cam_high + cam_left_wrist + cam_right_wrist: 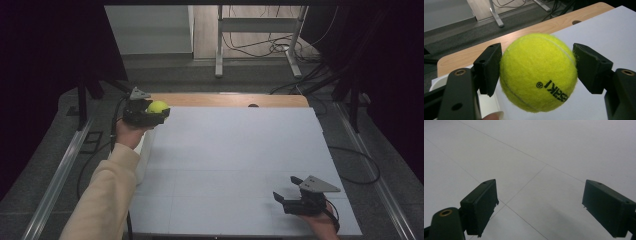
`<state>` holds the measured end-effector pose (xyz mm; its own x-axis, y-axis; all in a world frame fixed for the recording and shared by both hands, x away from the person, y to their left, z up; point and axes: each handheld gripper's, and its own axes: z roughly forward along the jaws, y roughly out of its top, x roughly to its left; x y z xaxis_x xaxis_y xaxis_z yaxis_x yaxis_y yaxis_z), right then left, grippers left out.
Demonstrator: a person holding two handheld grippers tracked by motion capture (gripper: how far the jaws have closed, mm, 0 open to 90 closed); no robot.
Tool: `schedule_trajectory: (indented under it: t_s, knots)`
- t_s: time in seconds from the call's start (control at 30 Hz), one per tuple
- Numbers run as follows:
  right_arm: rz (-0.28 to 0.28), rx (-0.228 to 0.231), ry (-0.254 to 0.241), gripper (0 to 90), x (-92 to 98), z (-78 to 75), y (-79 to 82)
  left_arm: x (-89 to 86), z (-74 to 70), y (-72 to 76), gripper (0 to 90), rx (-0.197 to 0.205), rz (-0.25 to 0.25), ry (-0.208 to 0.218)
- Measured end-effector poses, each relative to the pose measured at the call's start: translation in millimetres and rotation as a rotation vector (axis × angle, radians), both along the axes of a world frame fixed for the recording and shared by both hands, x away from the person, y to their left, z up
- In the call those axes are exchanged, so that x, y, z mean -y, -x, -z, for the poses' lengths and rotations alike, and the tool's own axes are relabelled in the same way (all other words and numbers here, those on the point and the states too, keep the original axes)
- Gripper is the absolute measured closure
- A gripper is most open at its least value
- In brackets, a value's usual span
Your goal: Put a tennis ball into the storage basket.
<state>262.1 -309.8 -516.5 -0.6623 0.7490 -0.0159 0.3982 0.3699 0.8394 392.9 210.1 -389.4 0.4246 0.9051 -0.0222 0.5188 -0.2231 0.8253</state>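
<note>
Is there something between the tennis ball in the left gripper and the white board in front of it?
Nothing visible stands in the way. The left gripper holds the tennis ball between its jaws at the board's far left corner, and the white board lies bare. The right gripper hangs open near the board's near right corner.

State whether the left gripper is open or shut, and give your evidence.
Shut on the tennis ball: the left gripper has both pads pressed against its sides.

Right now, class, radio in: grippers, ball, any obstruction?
Left gripper shut on tennis ball, at the white board's far left corner. Right gripper open, holding nothing, low over board. Nothing in the way.
</note>
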Motion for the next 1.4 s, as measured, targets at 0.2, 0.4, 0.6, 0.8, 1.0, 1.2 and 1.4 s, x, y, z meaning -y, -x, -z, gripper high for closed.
schedule_trajectory:
  t_s: [0.2,0.4,0.6,0.8,1.0,1.2,1.4]
  knots:
    - [0.000,-0.001,0.001,13.4,0.0,0.1,-0.1,-8.6,0.4,-0.9,27.7,-0.001,-0.025,0.007]
    - [0.000,-0.001,0.002,13.4,0.0,0.2,-0.1,-16.3,0.9,-2.7,27.7,-0.003,-0.051,0.007]
    - [-0.001,-0.002,0.002,13.4,-0.1,0.4,-0.2,-26.4,3.3,-4.5,27.7,-0.013,-0.080,0.008]
    - [0.000,-0.004,0.004,13.4,0.1,0.3,-0.3,-35.3,3.8,-5.0,27.7,-0.018,-0.102,0.006]
    - [0.003,-0.003,0.008,13.4,-0.1,0.3,-0.3,-41.0,4.6,-5.4,27.7,-0.023,-0.119,0.002]
    - [0.003,-0.005,0.006,13.4,-0.2,0.8,-0.6,-45.0,6.5,-6.4,27.6,-0.030,-0.127,-0.001]
    - [0.002,-0.007,0.007,13.4,-0.2,1.0,-0.7,-46.5,8.0,-7.6,27.7,-0.037,-0.134,-0.007]
